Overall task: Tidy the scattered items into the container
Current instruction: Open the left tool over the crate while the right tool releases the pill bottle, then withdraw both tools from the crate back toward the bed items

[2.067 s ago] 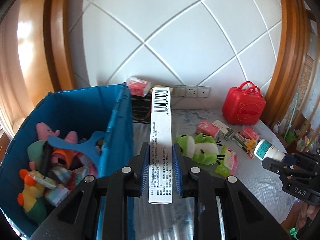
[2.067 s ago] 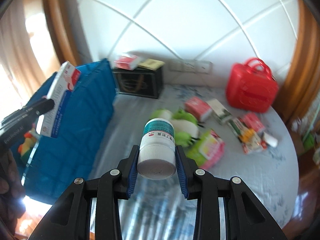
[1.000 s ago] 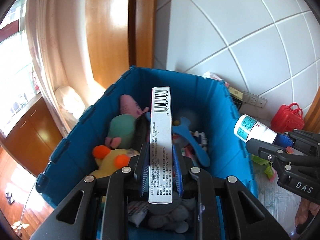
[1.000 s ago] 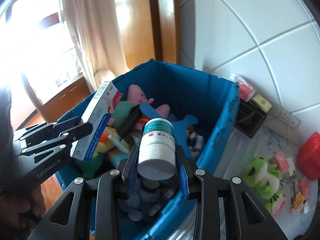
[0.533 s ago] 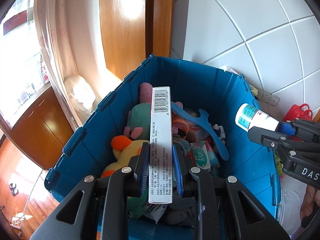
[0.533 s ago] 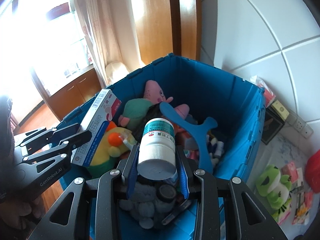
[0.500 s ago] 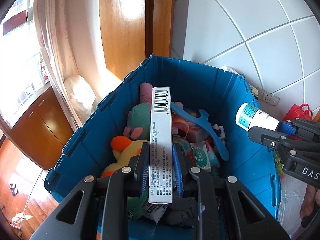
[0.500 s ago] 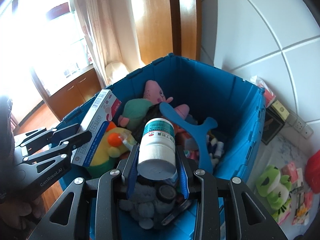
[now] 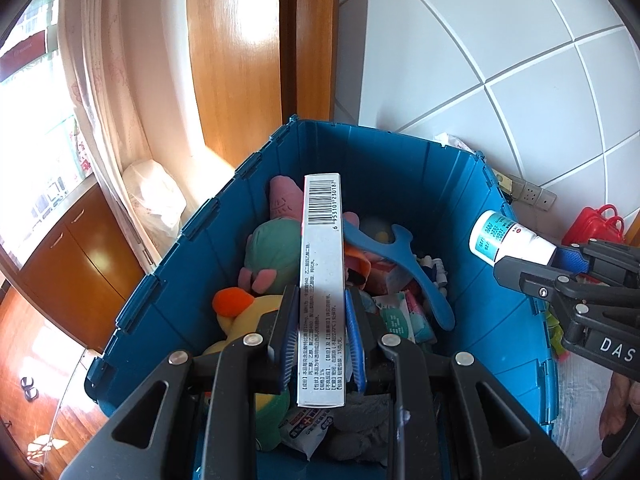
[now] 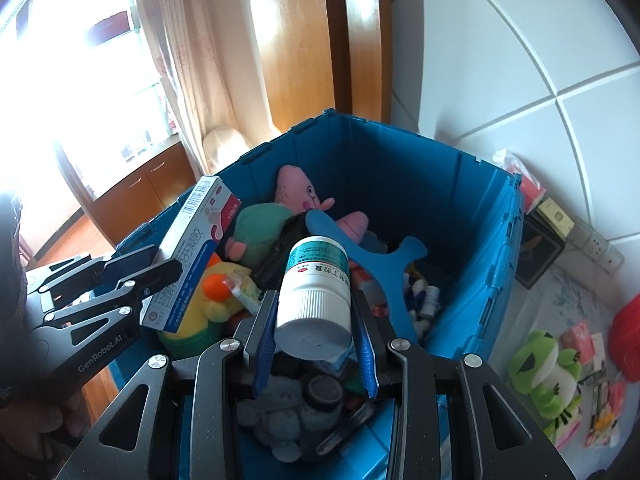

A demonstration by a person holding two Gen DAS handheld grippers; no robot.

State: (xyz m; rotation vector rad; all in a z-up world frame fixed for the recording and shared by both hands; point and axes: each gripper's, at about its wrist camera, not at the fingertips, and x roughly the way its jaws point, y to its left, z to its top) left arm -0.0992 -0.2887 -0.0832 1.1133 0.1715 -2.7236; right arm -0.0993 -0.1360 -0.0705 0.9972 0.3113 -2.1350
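Note:
My left gripper (image 9: 322,332) is shut on a long white medicine box (image 9: 322,280) with a barcode, held above the open blue crate (image 9: 400,168). The box also shows in the right wrist view (image 10: 192,248). My right gripper (image 10: 314,340) is shut on a white pill bottle (image 10: 316,284) with a teal label, held over the crate (image 10: 472,216); the bottle shows at the right of the left wrist view (image 9: 508,242). The crate holds plush toys, a blue hanger (image 10: 372,264), packets and small bottles.
On the table right of the crate lie a green frog plush (image 10: 544,368), pink packets (image 10: 576,336) and a red case (image 9: 592,226). A black box (image 10: 540,248) stands behind the crate by a wall socket. A wooden door frame and curtain are at the left.
Both grippers have swung from the table to above the crate with their items, and over the last half second have moved slightly closer over it.

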